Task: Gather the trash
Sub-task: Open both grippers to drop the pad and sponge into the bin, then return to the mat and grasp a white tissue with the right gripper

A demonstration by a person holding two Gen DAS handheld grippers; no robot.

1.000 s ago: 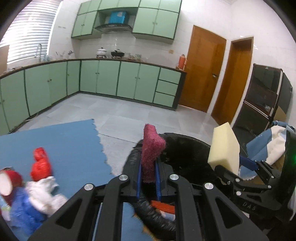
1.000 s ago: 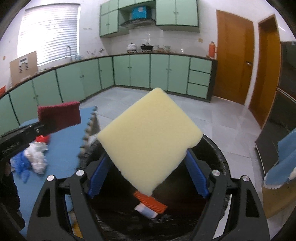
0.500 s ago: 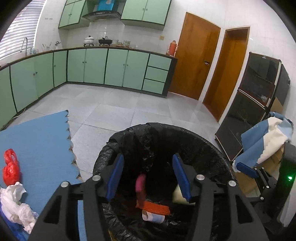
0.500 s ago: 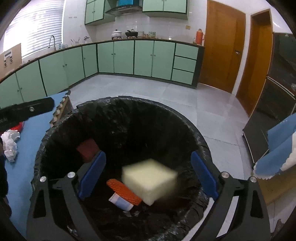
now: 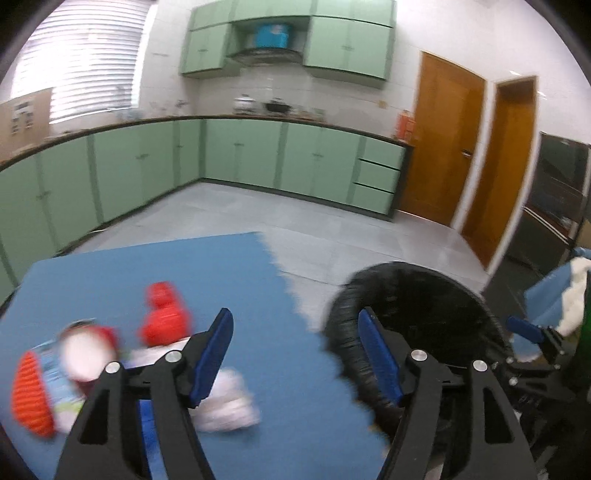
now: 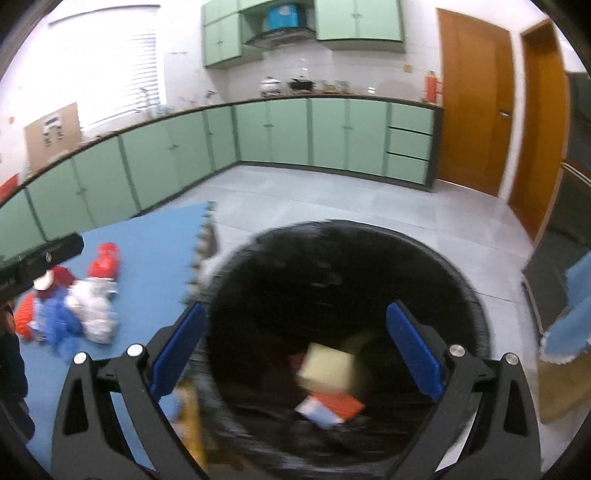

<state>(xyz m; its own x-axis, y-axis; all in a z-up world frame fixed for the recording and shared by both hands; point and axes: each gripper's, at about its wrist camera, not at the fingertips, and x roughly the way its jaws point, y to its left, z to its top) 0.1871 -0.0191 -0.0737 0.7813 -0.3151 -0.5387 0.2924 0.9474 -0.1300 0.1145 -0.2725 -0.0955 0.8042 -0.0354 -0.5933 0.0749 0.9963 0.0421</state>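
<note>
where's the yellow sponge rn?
Right wrist view: the yellow sponge lies inside the black-lined trash bin, low and between the open right tool fingers, just above an orange-and-white wrapper.

A kitchen with pale green base cabinets running along two walls under a dark countertop. Matching green wall cabinets hang above, flanking a range hood with a blue box on top. Pots sit on the countertop, with an orange-red flask at its right end. A bright window with white blinds is at left. Two brown wooden doors stand at right. The floor is grey tile.
</note>
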